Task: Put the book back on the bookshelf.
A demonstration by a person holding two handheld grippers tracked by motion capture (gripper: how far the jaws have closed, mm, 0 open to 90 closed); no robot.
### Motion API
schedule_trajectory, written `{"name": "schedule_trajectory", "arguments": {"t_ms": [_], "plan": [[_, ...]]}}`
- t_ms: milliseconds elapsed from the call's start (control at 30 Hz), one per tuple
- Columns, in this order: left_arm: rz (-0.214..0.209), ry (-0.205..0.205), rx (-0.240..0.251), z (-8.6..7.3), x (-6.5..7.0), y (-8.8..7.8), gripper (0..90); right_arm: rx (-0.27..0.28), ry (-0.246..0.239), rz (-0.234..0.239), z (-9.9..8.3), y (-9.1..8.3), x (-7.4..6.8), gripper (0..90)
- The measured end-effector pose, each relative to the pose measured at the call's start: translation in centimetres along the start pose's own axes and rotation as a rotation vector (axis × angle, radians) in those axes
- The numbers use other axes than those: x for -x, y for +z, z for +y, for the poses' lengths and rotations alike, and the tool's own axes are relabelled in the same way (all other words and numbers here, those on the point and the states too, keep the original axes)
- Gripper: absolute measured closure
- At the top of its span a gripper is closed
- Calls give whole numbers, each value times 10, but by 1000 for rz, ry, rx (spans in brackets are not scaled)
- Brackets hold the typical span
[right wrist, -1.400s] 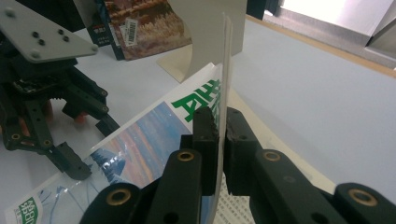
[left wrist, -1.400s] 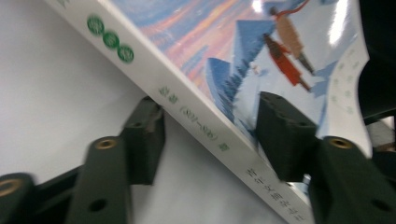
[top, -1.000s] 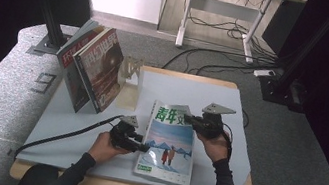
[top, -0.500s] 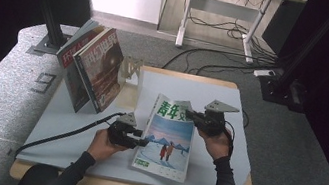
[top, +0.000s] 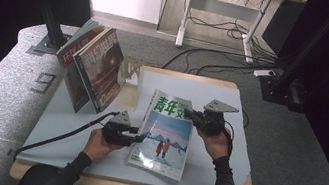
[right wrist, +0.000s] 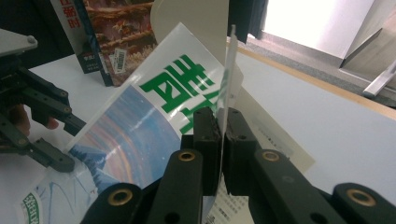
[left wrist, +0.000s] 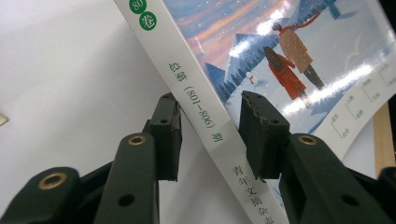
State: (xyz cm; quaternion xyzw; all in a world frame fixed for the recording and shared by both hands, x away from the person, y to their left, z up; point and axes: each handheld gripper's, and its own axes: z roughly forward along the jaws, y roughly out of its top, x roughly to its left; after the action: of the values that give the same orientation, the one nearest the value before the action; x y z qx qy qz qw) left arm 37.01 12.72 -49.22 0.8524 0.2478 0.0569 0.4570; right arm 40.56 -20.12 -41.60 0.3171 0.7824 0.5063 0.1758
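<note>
Magazine [top: 165, 136] tilted up off the table [top: 233, 96], right gripper [right wrist: 221, 122] pinching its cover edge, left gripper [left wrist: 209, 128] closing around its spine, not yet touching, books [top: 93, 65] standing apart.

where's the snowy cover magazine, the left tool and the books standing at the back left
snowy cover magazine [top: 164, 140], high view, middle of its cover
left tool [left wrist: 210, 135], left gripper view, midway between its tips
standing books [top: 101, 64], high view, front cover
</note>
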Motion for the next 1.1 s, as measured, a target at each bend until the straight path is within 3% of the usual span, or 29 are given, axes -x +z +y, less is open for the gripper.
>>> {"name": "schedule_trajectory", "arguments": {"t_ms": [467, 567, 800, 1100], "plan": [[-31, -26, -16, -6, -2, -10, 623, -32, 34, 17, -9, 4, 5, 778], [-38, -33, -13, -7, -2, -12, 626, -42, 42, 20, -11, 7, 6, 837], [-49, -29, 12, -7, -3, -14, 634, -43, 38, 11, -10, 6, 5, 862], [24, 13, 104, 5, -9, -20, 671, 18, 12, -21, 6, -4, 5, 862]]}}
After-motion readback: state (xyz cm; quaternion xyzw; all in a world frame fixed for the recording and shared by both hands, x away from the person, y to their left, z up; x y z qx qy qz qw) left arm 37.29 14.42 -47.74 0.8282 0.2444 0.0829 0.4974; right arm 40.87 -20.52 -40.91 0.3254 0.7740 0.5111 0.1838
